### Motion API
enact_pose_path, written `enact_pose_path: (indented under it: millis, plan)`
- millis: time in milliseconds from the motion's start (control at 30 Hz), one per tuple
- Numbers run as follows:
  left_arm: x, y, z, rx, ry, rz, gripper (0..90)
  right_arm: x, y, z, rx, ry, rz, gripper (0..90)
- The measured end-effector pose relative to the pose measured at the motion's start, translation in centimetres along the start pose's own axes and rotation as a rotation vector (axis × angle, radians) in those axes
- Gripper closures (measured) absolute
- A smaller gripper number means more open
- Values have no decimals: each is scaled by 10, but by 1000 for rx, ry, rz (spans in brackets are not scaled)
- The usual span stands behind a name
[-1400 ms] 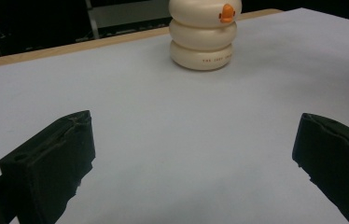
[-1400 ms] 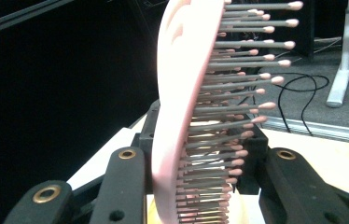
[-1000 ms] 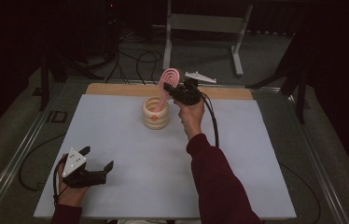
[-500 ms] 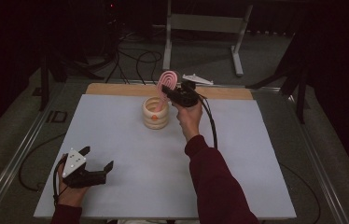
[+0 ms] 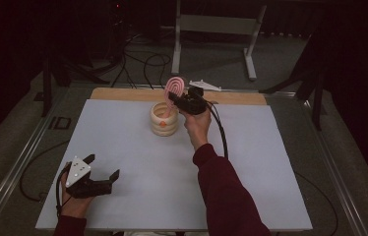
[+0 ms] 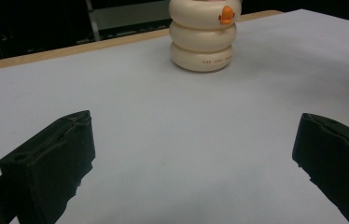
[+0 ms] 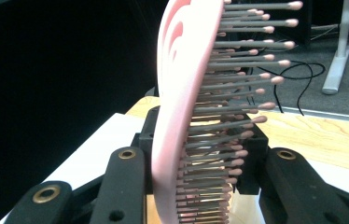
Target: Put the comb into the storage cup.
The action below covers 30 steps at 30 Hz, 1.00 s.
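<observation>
White surface (image 5: pixel 138 162), seen from above, with a strip of bare wood along its far edge; its near edge is cut off at the bottom of the high view, as are the person's forearms. The room beyond is dark, and little can be made out there except a metal stand and loose cables on the floor.

Right gripper (image 5: pixel 178 100), raised over the far middle of the surface, jaws clamped on a pink hairbrush (image 5: pixel 174 87). The brush stands upright, above and just behind a cream ring-shaped holder (image 5: pixel 164 118); whether brush and holder touch cannot be told. In the right gripper view the brush is a curved pink oval body with cut-out arcs, its straight bristles ending in small pink ball tips; its top is cut off by the frame and its lower end is hidden between the jaws.

The holder, three stacked cream rings with a small orange mark and fine lettering too small to read; its top is cut off in the left gripper view.

Left gripper (image 5: pixel 104 167), near left corner, jaws wide apart over bare surface, holding nothing.
</observation>
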<state>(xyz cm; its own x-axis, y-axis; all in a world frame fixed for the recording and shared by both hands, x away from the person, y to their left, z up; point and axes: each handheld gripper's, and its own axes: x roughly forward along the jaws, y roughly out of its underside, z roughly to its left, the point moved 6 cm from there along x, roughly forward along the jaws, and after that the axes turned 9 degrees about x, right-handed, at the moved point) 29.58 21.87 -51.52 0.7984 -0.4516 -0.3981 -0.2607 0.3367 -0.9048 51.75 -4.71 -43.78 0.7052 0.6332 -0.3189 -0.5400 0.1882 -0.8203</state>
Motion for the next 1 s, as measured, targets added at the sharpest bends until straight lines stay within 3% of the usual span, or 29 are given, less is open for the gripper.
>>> enact_pose_path:
  millis: [500,1000]
  plan:
    - [0,1,0,0,-1,2,0,8,11,0,-29,23,24,639]
    - [0,1,0,-2,-1,2,1,12,12,-1,-20,26,20,637]
